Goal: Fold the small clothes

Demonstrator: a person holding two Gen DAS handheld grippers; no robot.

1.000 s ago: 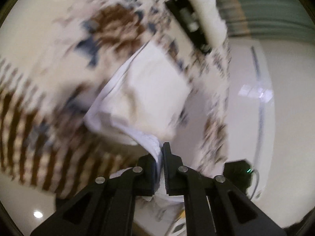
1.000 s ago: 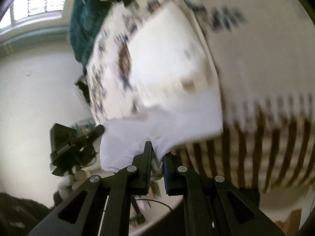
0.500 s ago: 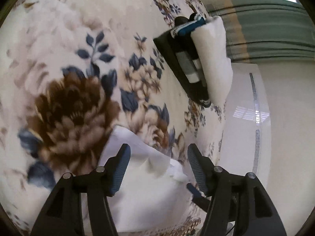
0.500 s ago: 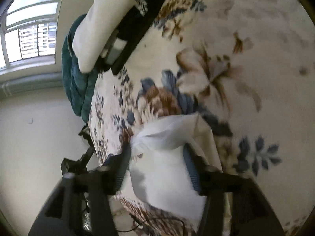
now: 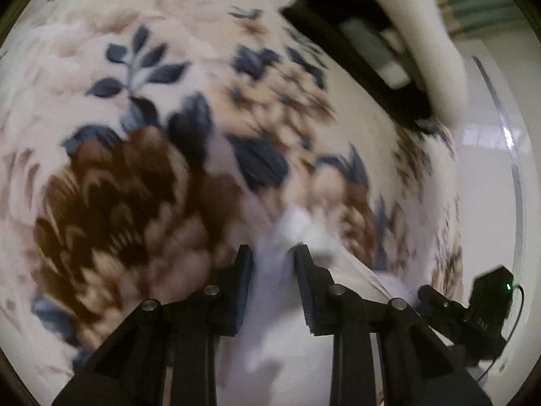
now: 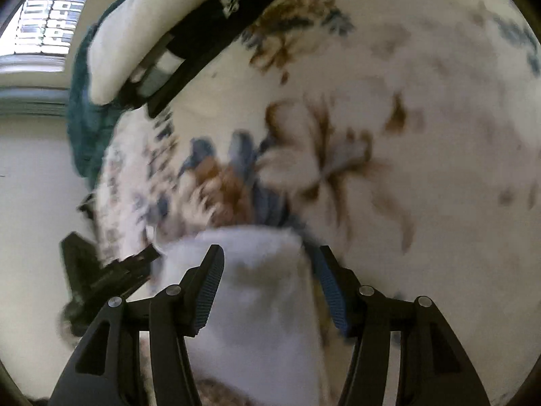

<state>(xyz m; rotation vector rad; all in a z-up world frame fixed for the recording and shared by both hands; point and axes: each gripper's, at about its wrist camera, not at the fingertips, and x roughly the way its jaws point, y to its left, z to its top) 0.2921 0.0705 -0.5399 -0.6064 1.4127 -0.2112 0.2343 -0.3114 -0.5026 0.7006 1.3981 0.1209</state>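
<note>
Blanket: cream w/ brown flowers, navy leaves. Garment: plain white. Hand-held gripper black; other hand-held gripper black w/ blue pads.

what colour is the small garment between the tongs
Plain white garment, clearest in the right wrist view.

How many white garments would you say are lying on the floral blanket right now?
1 that I can tell: the white garment lies between the open right gripper fingers and under the left gripper. Blur may hide others.
</note>
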